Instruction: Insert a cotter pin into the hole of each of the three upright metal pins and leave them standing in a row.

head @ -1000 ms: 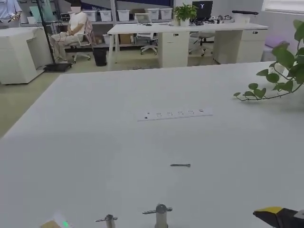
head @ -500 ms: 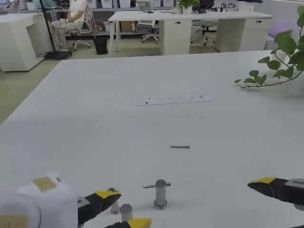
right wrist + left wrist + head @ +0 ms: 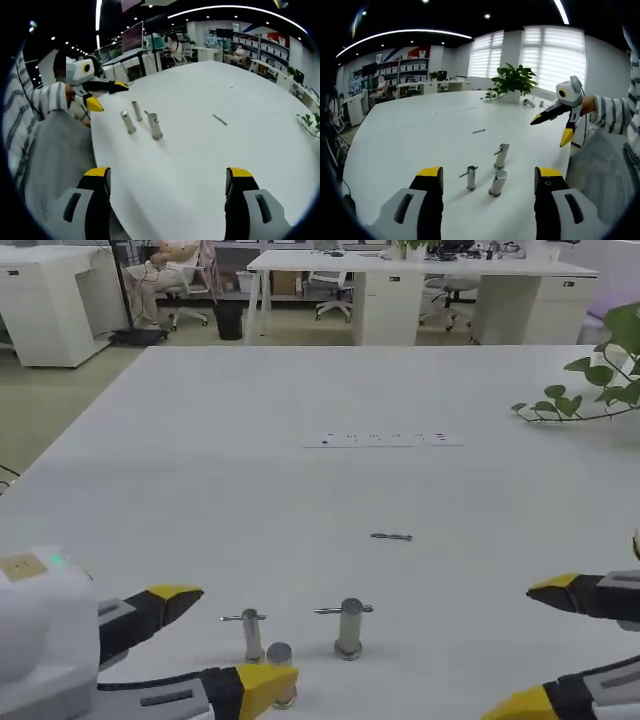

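Left claw (image 3: pixel 235 638) released at near left, jaws spread wide, close beside a bare post (image 3: pixel 280 660); contact impossible to tell. Right claw (image 3: pixel 513 650) released too, at near right, grasping nothing. Just beyond the bare post, a left post (image 3: pixel 252 632) and a right post (image 3: pixel 349 628), both upright, each already crossed by a cotter pin. Farther out, well apart, a loose cotter pin (image 3: pixel 391 537) lying flat on the table (image 3: pixel 300 390).

Likely next: fetching that loose pin. Best pinched low and level with the right claw, then threaded while steadying the bare post with the left and easing it into line.

Little margin toward the near table edge; wide bare top far and right. Power strip (image 3: pixel 383 439) and plant (image 3: pixel 580 400) well clear.
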